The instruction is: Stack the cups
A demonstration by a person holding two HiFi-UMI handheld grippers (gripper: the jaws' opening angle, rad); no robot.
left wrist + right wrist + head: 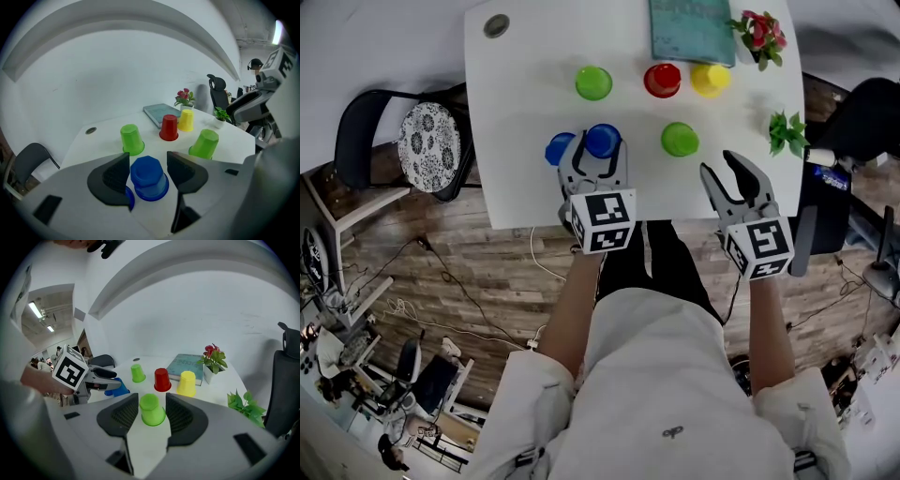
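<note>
Several upturned cups stand on the white table (525, 103). A blue cup (602, 139) (149, 177) sits between the jaws of my left gripper (598, 156) (148, 159), which is open, its pads standing just off the cup's sides. A second blue cup (558, 148) (129, 197) stands close on its left, mostly hidden behind the left jaw. My right gripper (722, 167) (152, 399) is open and empty, near the table's front edge. A green cup (680, 139) (152, 409) stands just beyond its jaws. Further back are another green cup (593, 82), a red cup (662, 80) and a yellow cup (710, 80).
A teal book (692, 30) and a potted flower (759, 36) lie at the table's back right. A small green plant (787, 131) stands at the right edge. A cushioned chair (427, 136) is left of the table, a black chair (862, 112) right of it.
</note>
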